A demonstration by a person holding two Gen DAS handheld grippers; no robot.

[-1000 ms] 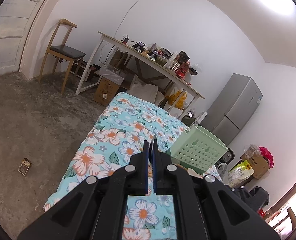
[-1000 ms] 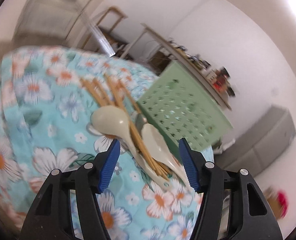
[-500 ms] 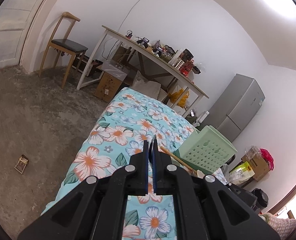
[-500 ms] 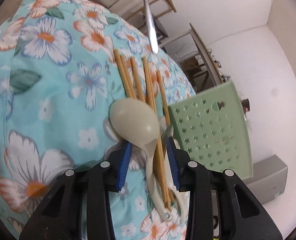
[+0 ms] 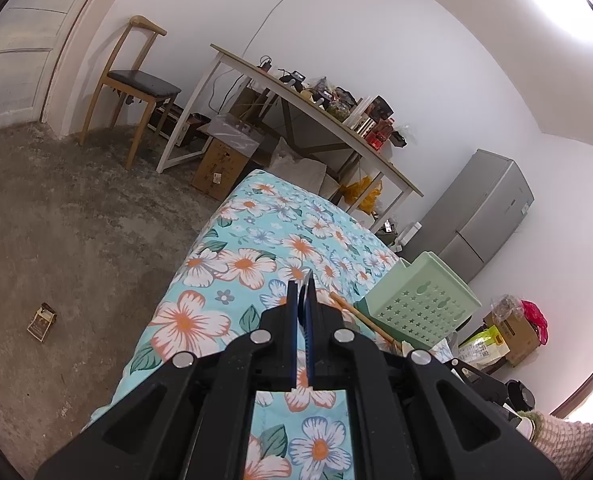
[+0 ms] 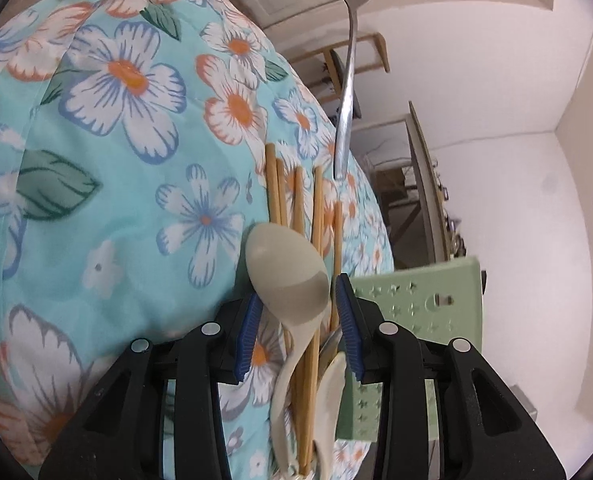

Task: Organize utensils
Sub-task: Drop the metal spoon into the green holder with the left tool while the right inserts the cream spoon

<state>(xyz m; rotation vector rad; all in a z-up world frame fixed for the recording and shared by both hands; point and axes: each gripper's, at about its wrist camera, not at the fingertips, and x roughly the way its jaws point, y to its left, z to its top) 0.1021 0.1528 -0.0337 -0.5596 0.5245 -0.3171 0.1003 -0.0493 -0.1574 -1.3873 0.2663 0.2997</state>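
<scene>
My left gripper (image 5: 302, 284) is shut on a metal spoon (image 5: 305, 296), which shows edge-on between its pads above the floral cloth. The right wrist view has that spoon (image 6: 346, 92) hanging in the air, bowl up, over the far ends of several wooden chopsticks (image 6: 296, 196). My right gripper (image 6: 298, 289) is low over the utensil pile. Its blue pads close in on both sides of a cream spoon (image 6: 284, 256) lying across the chopsticks. A second cream spoon (image 6: 330, 392) lies under its right finger.
A green perforated basket (image 6: 416, 308) stands just right of the pile, also seen from the left wrist as the basket (image 5: 420, 304). The floral-covered table (image 5: 248, 264) drops off to concrete floor on the left. A chair, a cluttered desk and a fridge stand beyond.
My right gripper rolled, moved in low over the pile and narrowed its jaws around the cream spoon. The left gripper sank a little with the metal spoon still in it.
</scene>
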